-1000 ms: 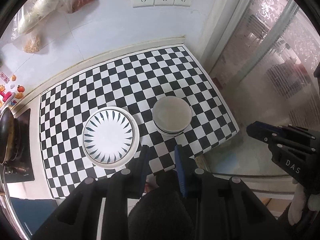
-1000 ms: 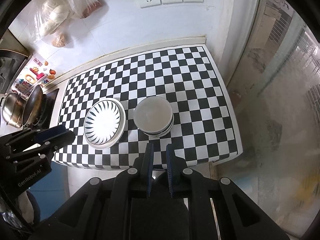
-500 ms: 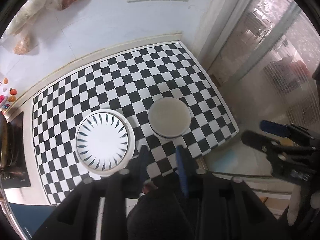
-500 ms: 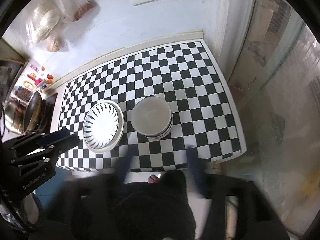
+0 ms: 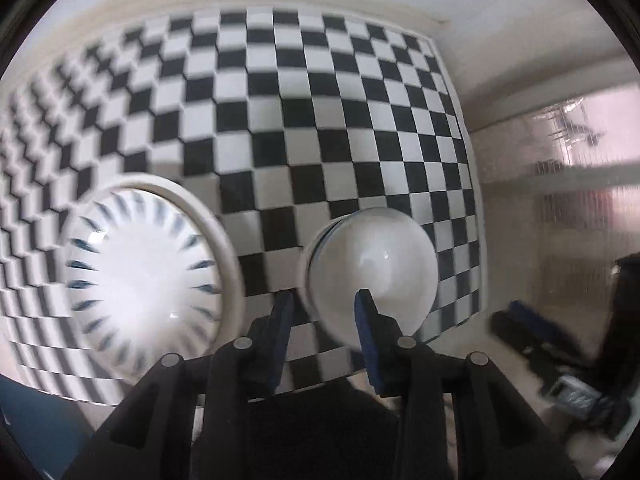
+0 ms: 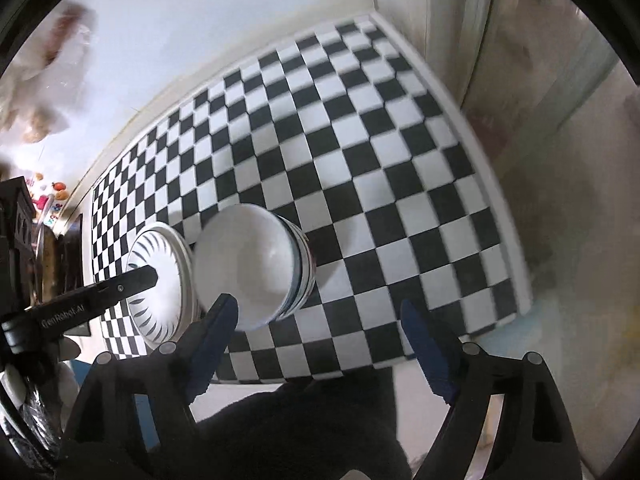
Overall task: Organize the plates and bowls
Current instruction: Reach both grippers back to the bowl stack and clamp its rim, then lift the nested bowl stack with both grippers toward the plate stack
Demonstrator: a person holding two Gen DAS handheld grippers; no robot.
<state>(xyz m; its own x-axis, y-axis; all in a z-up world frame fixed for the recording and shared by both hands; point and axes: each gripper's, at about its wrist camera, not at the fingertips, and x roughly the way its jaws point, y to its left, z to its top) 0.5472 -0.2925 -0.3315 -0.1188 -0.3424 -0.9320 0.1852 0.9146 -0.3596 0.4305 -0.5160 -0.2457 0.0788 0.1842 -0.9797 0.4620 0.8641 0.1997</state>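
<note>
From my left wrist camera, the left tool (image 5: 324,308) hangs low over the near edge of the checkered desk (image 5: 328,92), pointing steeply down. Its jaws stand only a narrow way apart and hold nothing; one blue pad shows against the white inside of the bowl stack (image 5: 372,268), the other against the desk just beside its rim. I judge I am lining up to pinch that rim, which would explain the small gap. Left of the stack and a little apart from it sits the patterned plate (image 5: 148,276), a blue ray pattern around its well. At the far right edge, blurred, I see the right tool (image 5: 532,332).

From my right wrist camera, the right tool (image 6: 320,320) has just been opening and its jaws now stand wide, with nothing between them but the desk's front edge. The bowl stack (image 6: 252,264) lies just ahead of its left pad, and the wide spread looks meant for the whole bowl. The left tool's arm reaches in from the left across the patterned plate (image 6: 160,276).

Counting: the plate's rim shows doubled lines, so it may be two stacked plates, though I cannot be sure. The bowl stack shows several nested rims, at least two; the exact number I cannot tell. Two tools, both empty.
</note>
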